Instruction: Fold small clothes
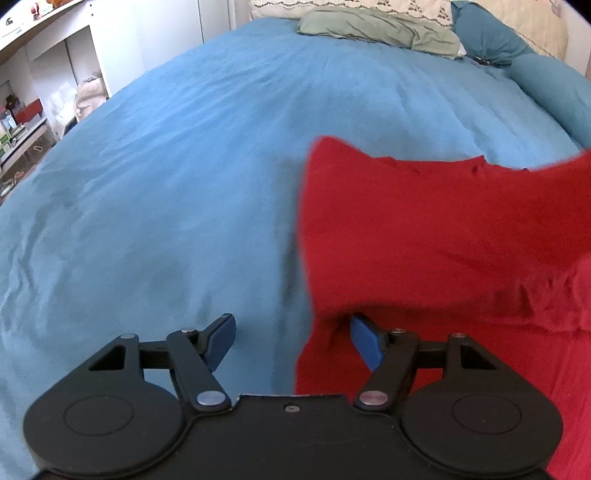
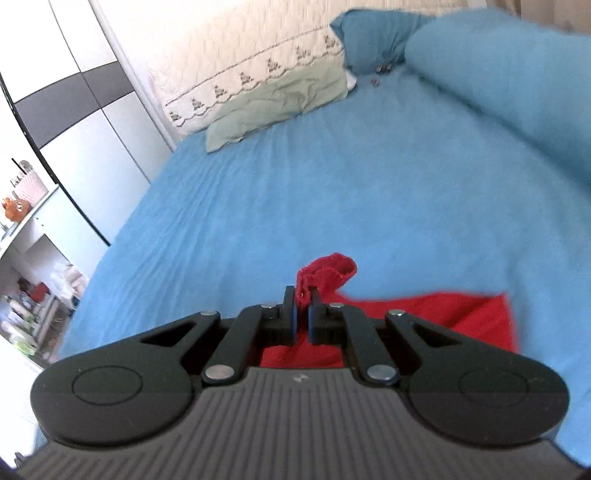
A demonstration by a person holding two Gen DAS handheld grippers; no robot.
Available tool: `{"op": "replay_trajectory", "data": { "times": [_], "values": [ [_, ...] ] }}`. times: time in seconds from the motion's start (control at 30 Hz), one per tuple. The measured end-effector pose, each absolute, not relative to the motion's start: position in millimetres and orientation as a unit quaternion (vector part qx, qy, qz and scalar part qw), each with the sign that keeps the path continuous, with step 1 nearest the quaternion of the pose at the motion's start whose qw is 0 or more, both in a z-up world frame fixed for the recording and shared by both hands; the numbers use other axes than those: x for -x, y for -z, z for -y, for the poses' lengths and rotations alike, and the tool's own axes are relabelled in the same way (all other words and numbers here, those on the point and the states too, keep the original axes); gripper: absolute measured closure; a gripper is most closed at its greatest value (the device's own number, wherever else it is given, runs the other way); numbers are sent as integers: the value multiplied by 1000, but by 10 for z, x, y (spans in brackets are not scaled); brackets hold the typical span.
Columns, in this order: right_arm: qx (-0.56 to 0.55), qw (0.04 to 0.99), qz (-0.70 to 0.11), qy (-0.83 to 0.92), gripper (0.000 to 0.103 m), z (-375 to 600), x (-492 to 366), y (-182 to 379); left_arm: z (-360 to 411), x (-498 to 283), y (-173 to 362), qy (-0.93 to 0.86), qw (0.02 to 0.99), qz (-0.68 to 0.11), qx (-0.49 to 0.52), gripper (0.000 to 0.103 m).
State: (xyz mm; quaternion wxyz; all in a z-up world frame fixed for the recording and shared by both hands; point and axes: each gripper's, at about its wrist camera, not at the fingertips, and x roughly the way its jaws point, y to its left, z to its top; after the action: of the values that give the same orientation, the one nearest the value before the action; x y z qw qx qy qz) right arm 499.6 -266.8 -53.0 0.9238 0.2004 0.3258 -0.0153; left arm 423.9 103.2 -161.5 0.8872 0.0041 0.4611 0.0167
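A red garment lies on the blue bedspread, partly lifted and folded over at the right of the left wrist view. My left gripper is open and holds nothing; its right finger touches the garment's left edge. In the right wrist view my right gripper is shut on a bunched edge of the red garment and holds it above the bedspread. The rest of the garment hangs below and to the right.
A green pillow and blue pillows lie at the head of the bed. White shelves with clutter stand left of the bed. A wardrobe stands at the left in the right wrist view.
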Motion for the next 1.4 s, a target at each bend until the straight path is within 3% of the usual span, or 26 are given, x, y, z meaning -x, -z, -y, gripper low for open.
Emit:
{"op": "replay_trajectory", "data": {
  "times": [0.13,0.37,0.63,0.7,0.77,0.83,0.97,1.2,1.4],
  "values": [
    [-167,920,-351,53,83,2958,-4838,723,-959,-4285,1665,-15,887,-462,-13,29],
    [-158,896,-402,101,83,3251,-4581,1533,-1072,-4385,1662,-62,882,-467,1,27],
    [-177,878,-427,124,81,3480,-4466,1939,-1099,-4270,1626,-81,869,-488,-17,27],
    [-159,883,-425,118,73,3492,-4477,1891,-1090,-4207,1571,-84,865,-494,-26,28],
    [-149,886,-421,122,30,3459,-4483,1811,-1005,-4116,1402,-72,876,-475,-43,29],
    [-138,898,-399,121,12,3424,-4412,1695,-868,-4062,1215,-26,892,-448,-52,28],
    [-120,921,-362,74,9,3285,-4369,1591,-600,-4197,1078,65,902,-424,-46,25],
    [-142,908,-394,17,9,3080,-4499,1872,-474,-4536,1668,69,882,-464,-45,25],
    [-132,910,-394,14,9,3113,-4416,2026,-507,-4486,1629,78,888,-451,-47,24]
  ]
}}
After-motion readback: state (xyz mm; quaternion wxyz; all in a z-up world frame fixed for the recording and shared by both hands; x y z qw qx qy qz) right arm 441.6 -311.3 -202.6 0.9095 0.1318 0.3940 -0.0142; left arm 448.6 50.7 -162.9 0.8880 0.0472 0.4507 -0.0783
